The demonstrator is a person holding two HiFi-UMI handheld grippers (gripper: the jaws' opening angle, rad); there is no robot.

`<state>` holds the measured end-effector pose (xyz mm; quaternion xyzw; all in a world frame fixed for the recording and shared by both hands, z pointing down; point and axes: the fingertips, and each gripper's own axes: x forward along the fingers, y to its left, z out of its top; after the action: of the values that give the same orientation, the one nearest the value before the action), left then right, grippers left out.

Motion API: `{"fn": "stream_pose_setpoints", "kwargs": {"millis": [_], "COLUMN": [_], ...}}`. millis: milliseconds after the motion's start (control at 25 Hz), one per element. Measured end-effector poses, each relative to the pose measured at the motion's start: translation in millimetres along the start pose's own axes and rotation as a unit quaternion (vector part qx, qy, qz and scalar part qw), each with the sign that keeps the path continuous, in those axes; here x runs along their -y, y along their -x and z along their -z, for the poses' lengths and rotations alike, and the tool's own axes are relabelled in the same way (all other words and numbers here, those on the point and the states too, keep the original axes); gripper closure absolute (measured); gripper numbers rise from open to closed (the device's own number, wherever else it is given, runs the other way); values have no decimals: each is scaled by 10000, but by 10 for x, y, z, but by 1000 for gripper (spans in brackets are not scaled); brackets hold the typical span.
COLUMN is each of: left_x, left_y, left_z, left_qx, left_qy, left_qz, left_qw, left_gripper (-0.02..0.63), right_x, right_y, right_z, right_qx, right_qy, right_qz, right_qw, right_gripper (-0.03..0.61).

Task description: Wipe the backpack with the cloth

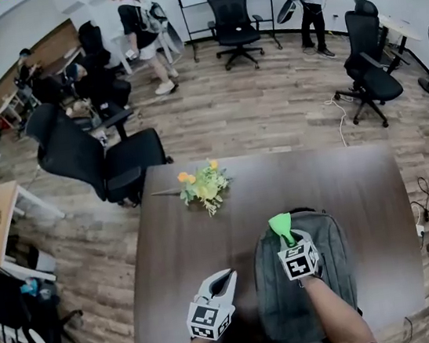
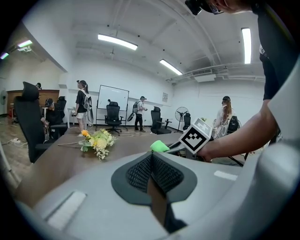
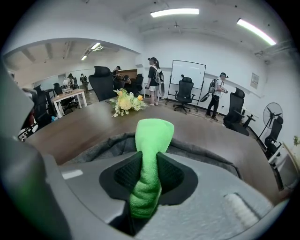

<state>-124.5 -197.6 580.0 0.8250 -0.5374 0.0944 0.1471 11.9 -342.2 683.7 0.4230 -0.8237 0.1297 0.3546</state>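
Head view: right gripper (image 1: 289, 241), jaws pinching a green cloth (image 1: 280, 223), hovers over the grey backpack's (image 1: 329, 285) top end. Left gripper (image 1: 223, 280), jaws pressed together and empty, sits just left of the backpack. Wiping looks barely begun; the next move likely calls for pressing the cloth down and drawing it across the fabric.

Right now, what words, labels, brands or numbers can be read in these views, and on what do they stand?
No text can be read.
Marker cube on the left gripper: square patterns only, no letters.
Marker cube on the right gripper: the same.
Cloth in the right tongs: plain green.
Backpack: no label visible.
Whiteboard: no legible writing.
Wall sign: too small to read.
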Motion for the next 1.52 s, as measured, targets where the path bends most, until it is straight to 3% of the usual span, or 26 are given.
{"fn": "stream_pose_setpoints", "kwargs": {"millis": [640,1520], "left_x": [170,350], "left_y": [-124,-142], "left_z": [74,132], "left_qx": [-83,-140], "left_qy": [-64,-121], "left_qz": [237,494], "left_qw": [9997,9986], "left_gripper": [594,594], "right_x": [772,1416], "right_y": [227,741], "right_z": [236,506], "right_qx": [-402,-540], "right_qy": [-40,-345], "right_qz": [744,1512], "right_qw": [9964,9864], "right_gripper": [485,485]}}
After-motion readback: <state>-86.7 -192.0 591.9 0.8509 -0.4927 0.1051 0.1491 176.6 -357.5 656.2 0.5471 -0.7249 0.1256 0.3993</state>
